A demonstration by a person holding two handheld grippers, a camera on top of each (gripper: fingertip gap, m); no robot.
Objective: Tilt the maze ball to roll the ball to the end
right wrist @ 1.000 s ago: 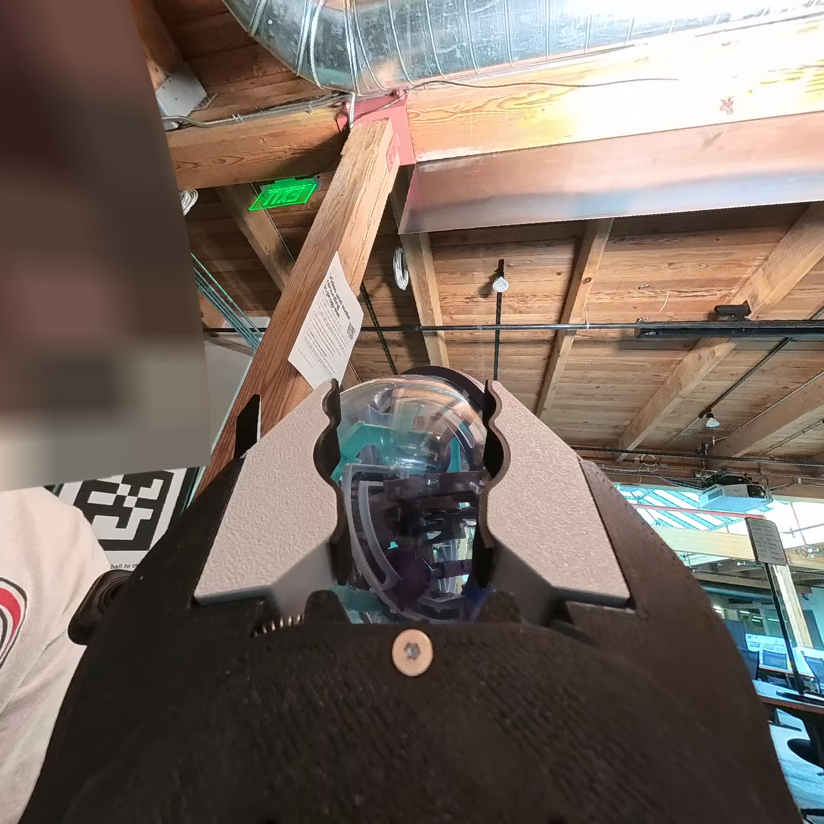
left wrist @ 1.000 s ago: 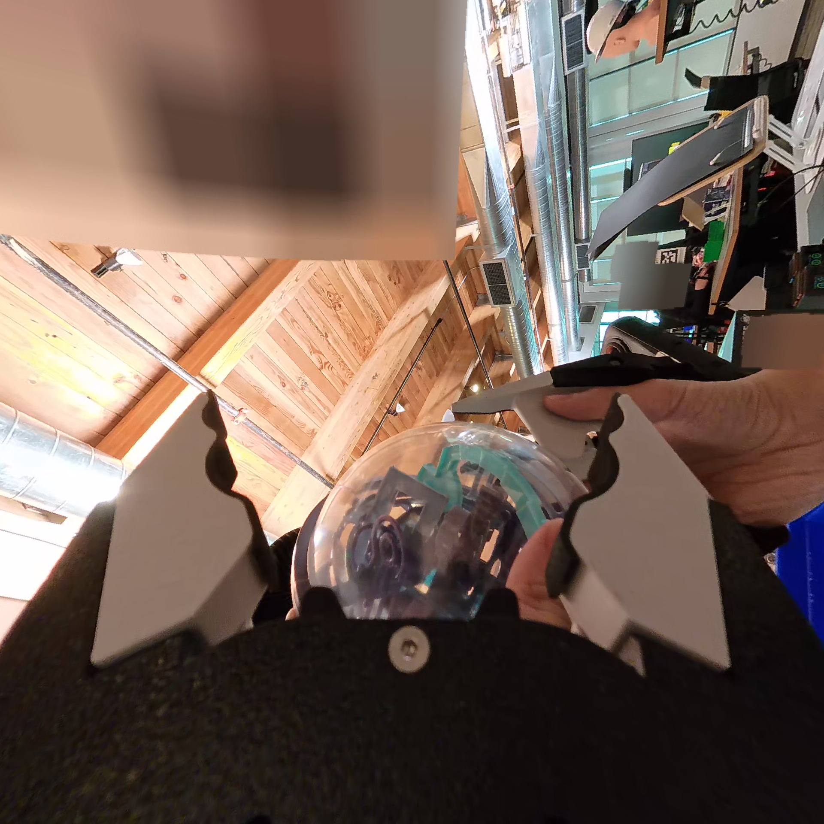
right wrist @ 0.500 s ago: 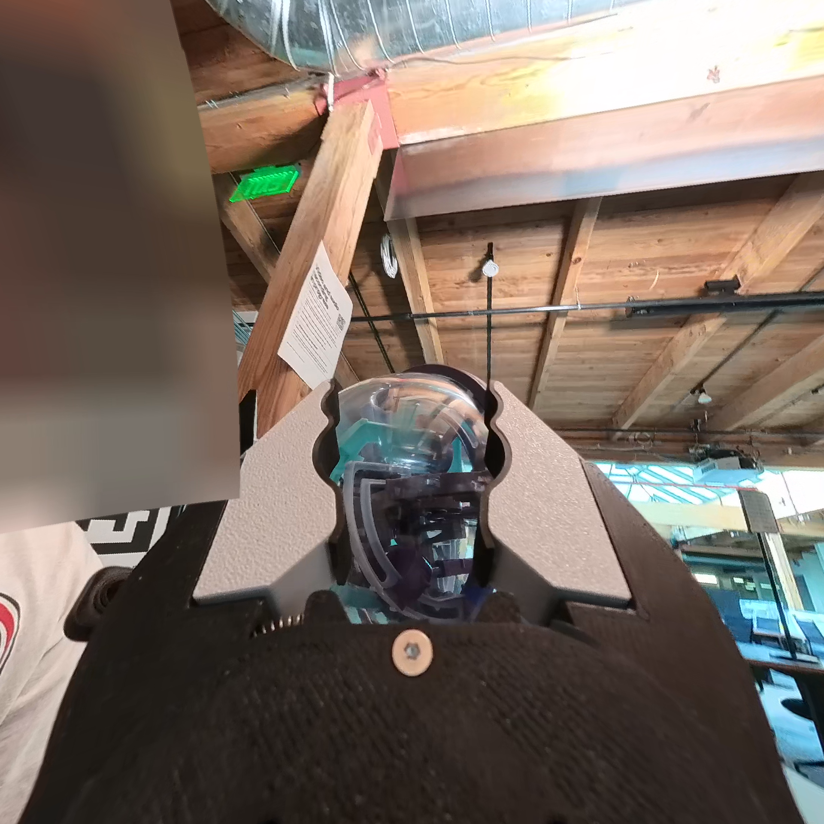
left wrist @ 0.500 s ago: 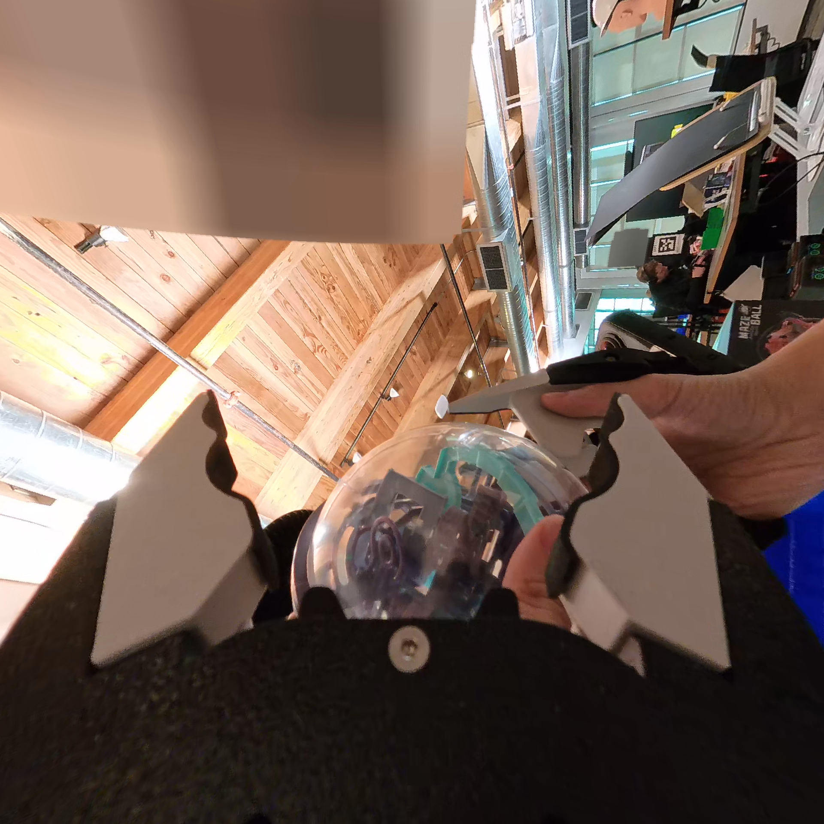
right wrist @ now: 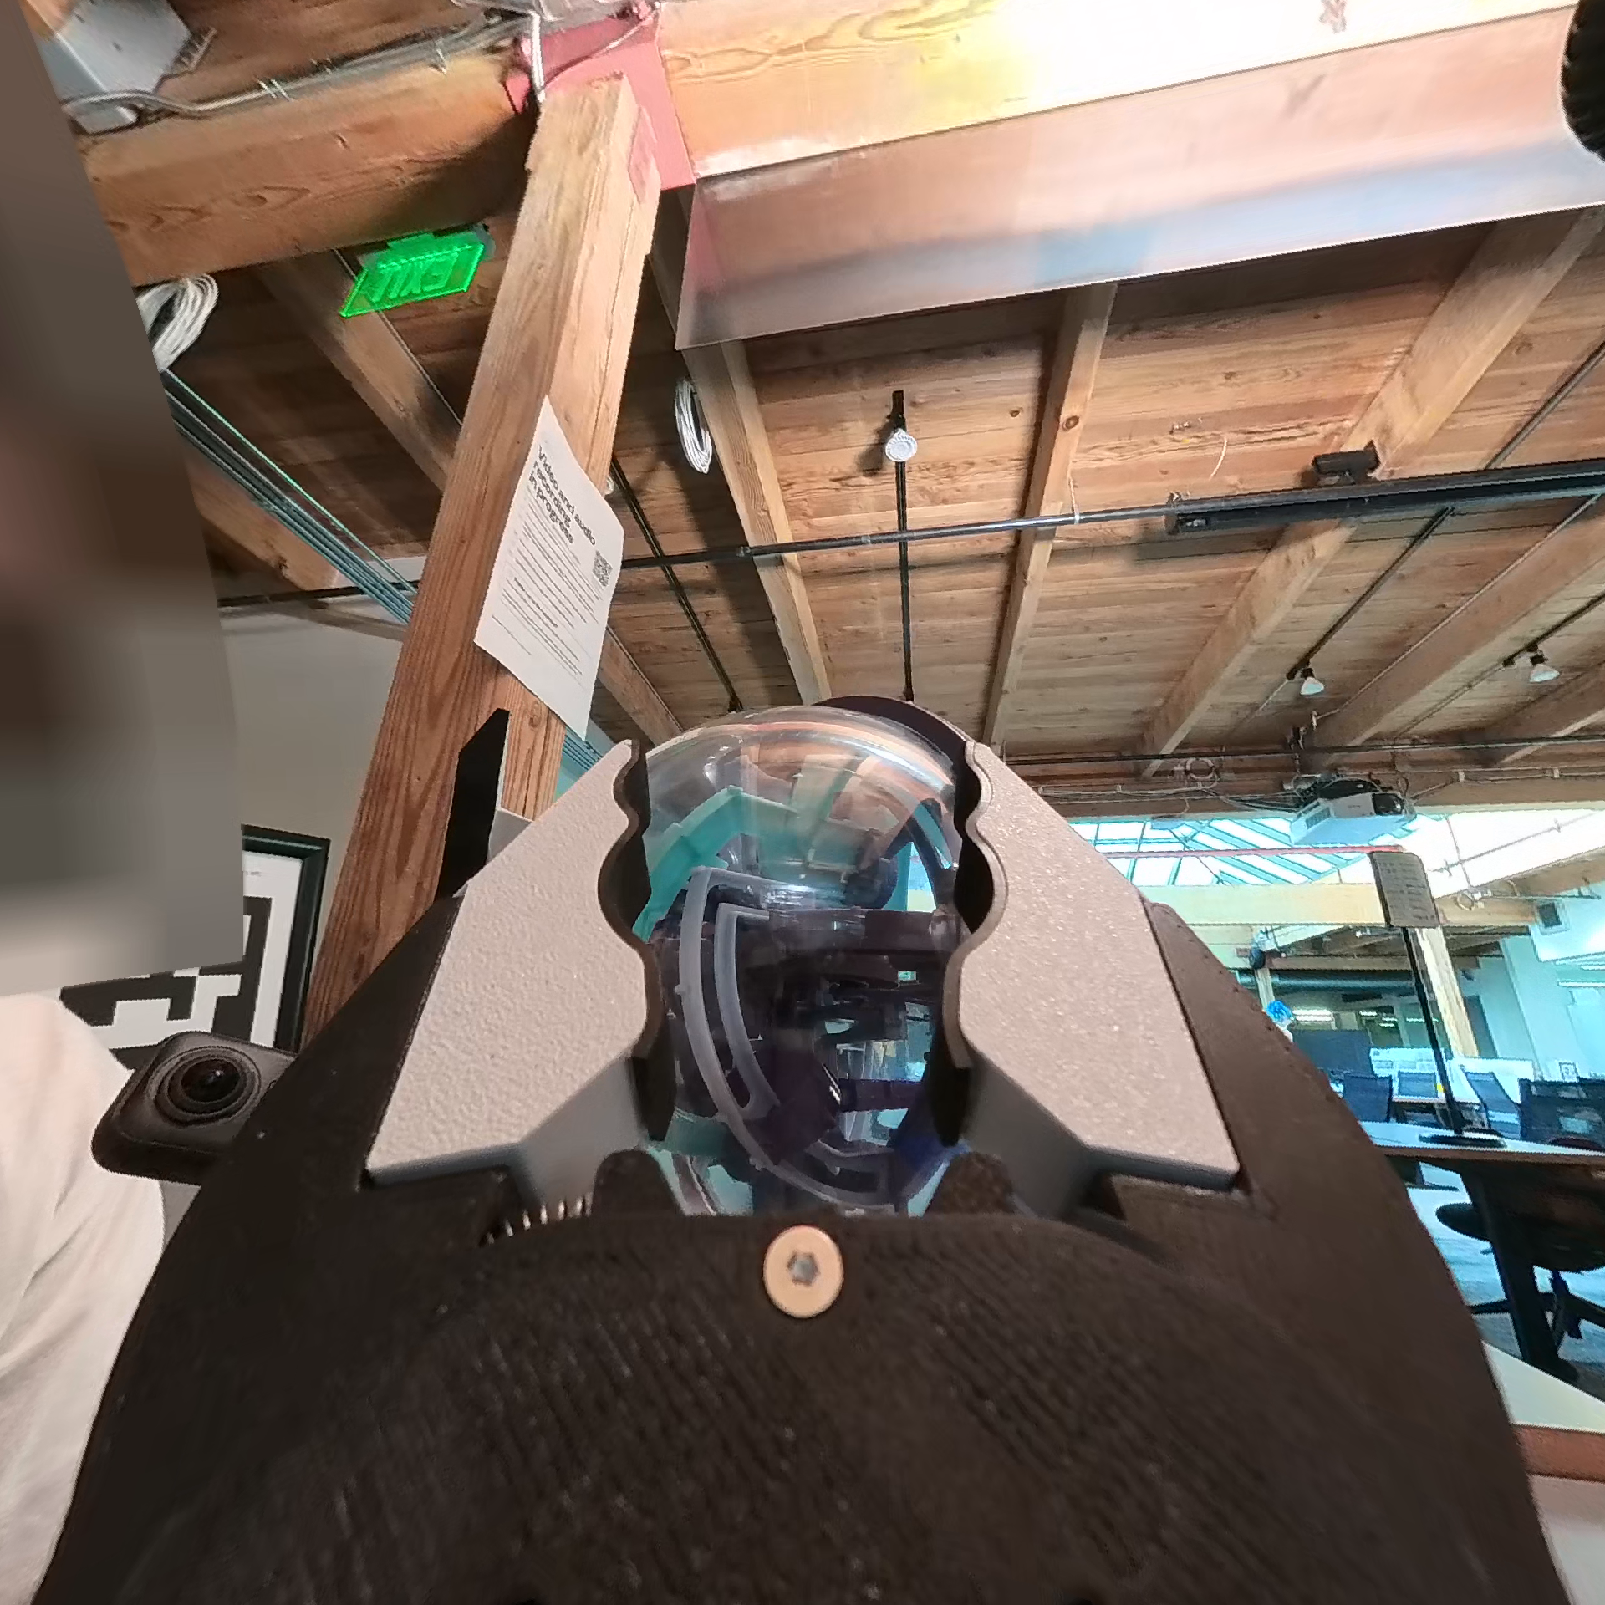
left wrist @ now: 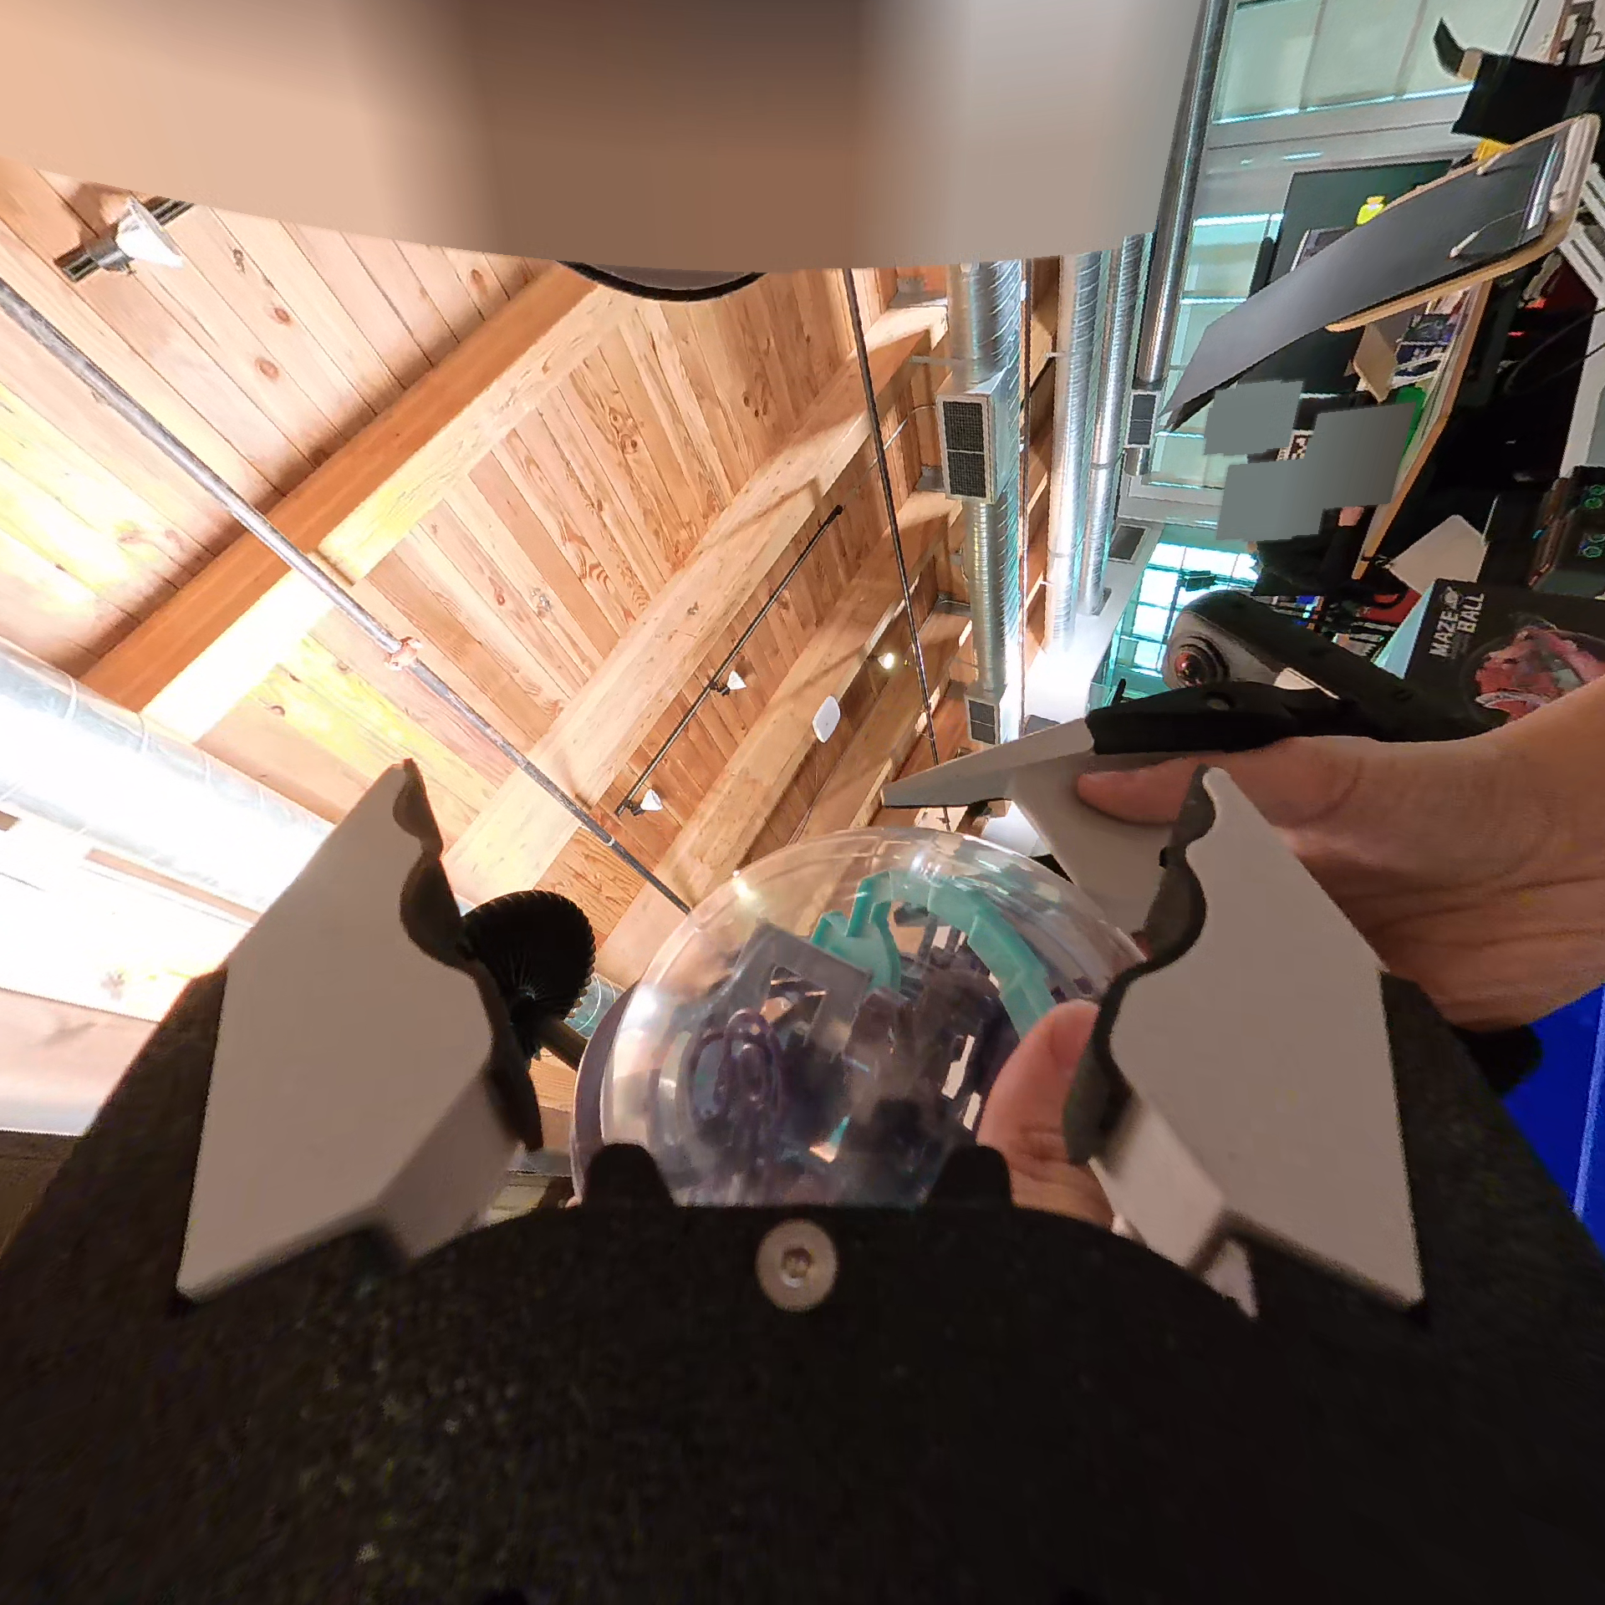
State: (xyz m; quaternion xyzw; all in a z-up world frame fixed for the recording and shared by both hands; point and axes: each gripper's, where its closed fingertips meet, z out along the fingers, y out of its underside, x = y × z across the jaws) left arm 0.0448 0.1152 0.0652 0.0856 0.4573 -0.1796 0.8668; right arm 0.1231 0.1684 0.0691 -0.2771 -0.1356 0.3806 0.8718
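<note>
The maze ball [right wrist: 795, 938] is a clear sphere with teal, grey and dark purple tracks inside. My right gripper [right wrist: 801, 747] is shut on it, a pad pressing on each side, and holds it up towards the wooden ceiling. In the left wrist view the ball [left wrist: 834, 1025] sits low between the wide-apart fingers of my left gripper [left wrist: 806, 773], which is open and does not touch it. One grey finger [left wrist: 999, 773] of the right gripper shows there against the ball, with a person's hand [left wrist: 1433, 868] around that gripper and a thumb [left wrist: 1033, 1103] by the ball.
Wooden beams and metal ducts [left wrist: 990, 538] fill the background. A black ribbed round object [left wrist: 530, 955] sits by my left finger. A dark box [left wrist: 1511, 660] and a tilted dark board [left wrist: 1390, 226] stand at the right. A wooden post [right wrist: 521, 486] carries a paper sheet.
Both views swung a little as the ball was tilted. The ball stayed in the right grasp, whose fingers stand slightly wider. The black ribbed object came into the left wrist view.
</note>
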